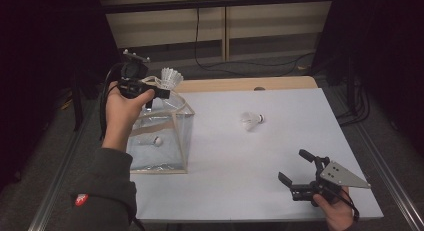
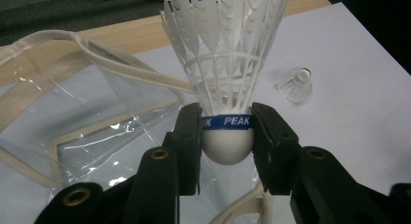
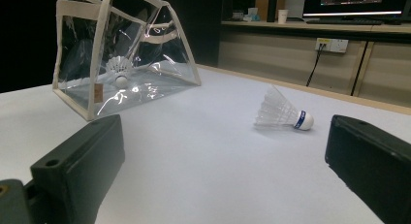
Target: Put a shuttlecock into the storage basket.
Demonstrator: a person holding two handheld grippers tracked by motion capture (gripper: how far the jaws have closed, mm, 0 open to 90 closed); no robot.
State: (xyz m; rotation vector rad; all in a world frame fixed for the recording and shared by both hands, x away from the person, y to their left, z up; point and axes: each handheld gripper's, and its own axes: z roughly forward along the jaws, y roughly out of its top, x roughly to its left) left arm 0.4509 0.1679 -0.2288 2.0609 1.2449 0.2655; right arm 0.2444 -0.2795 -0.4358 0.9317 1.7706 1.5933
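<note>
— How many shuttlecocks are showing?

— Three, white and feathery. The left gripper is pinching one shuttlecock by its round cork, above the clear plastic bag. The second one is lying inside the bag, the third one on the white table.

— And the right gripper?

— Its jaws are standing spread, holding nothing.

Left gripper raised, level, jaws clamped, hand wrapped round body. Right gripper low near table, jaws wide apart, hand at rear.
</note>
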